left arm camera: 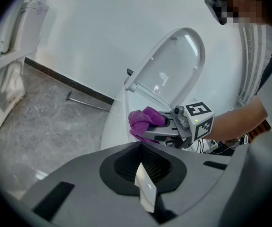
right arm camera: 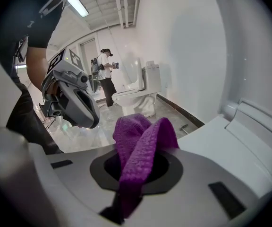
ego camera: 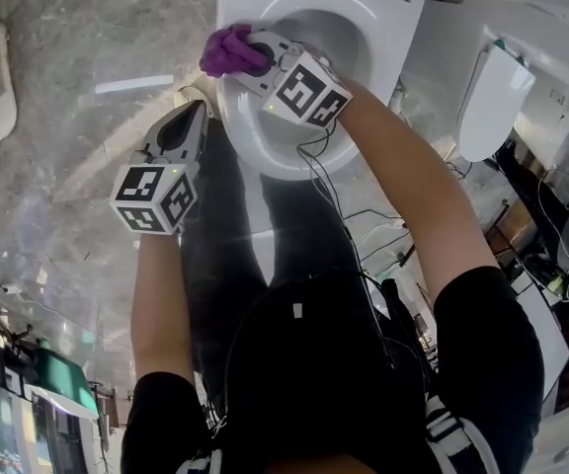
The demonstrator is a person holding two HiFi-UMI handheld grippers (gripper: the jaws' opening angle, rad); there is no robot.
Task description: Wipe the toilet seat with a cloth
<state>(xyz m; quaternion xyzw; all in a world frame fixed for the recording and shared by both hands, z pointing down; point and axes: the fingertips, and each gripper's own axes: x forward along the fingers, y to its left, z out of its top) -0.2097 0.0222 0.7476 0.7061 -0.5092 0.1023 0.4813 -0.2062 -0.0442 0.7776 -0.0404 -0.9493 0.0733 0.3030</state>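
The white toilet seat [ego camera: 255,141] lies at the top of the head view, its lid [left arm camera: 174,65] raised. My right gripper [ego camera: 255,52] is shut on a purple cloth [ego camera: 227,52] and holds it over the seat's left rim; I cannot tell whether the cloth touches the seat. In the right gripper view the cloth [right arm camera: 140,150] bulges out from between the jaws, with the seat [right arm camera: 225,131] to the right. My left gripper [ego camera: 194,115] hangs beside the bowl's left side, shut with nothing in it. From the left gripper view, the cloth [left arm camera: 144,121] and right gripper [left arm camera: 148,126] show ahead.
A metal bar [ego camera: 133,85] lies on the grey marble floor left of the toilet. Cables [ego camera: 364,225] trail on the floor beside my legs. Other white toilets stand nearby [left arm camera: 4,79] [ego camera: 492,102]. A second person [right arm camera: 105,74] stands by a far toilet [right arm camera: 136,96].
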